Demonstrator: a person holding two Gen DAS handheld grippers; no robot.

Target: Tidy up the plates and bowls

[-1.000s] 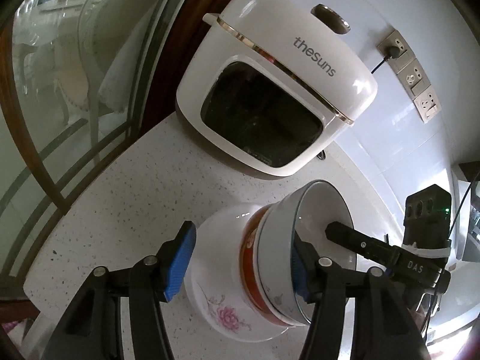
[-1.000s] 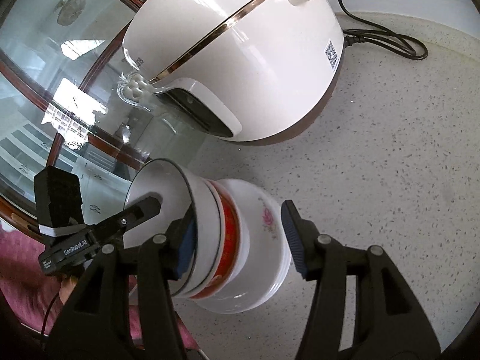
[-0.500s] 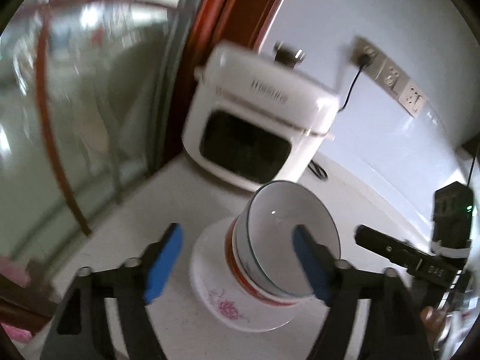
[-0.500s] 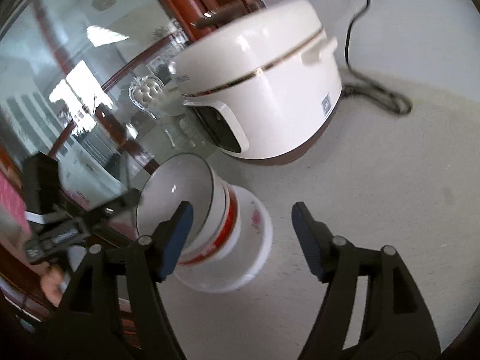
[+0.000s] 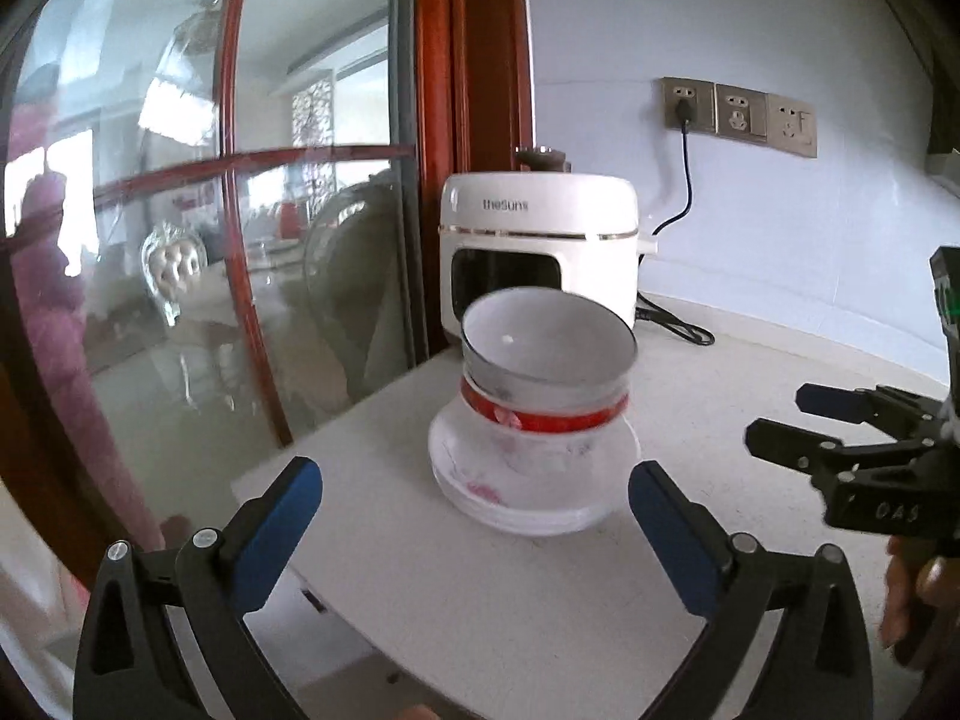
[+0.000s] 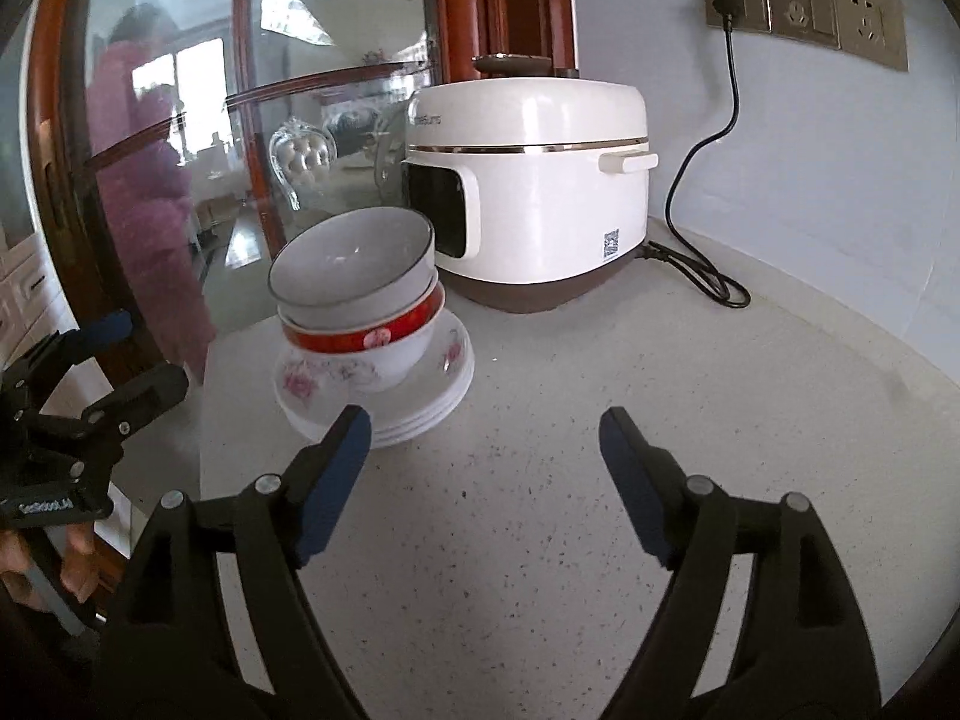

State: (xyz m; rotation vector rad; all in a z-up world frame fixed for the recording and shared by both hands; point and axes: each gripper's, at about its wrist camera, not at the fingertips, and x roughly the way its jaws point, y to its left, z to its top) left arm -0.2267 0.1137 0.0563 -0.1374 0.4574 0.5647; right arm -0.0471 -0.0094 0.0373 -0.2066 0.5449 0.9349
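Both grippers hang empty with jaws wide apart, the left gripper (image 5: 474,501) and right gripper (image 6: 483,456) each drawn back from the stack on the speckled counter (image 6: 660,390). The white bowl (image 6: 354,267) sits tilted in the red-banded bowl (image 6: 366,339) atop the floral plates (image 6: 384,396), near the rice cooker (image 6: 528,192). Only the right wrist view resolves separate plate edges and the cooker's side handle; the left wrist view blurs the plates.

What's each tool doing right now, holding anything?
Left tool: open, holding nothing, short of the stack of bowls.
Right tool: open, holding nothing, over the bare counter.
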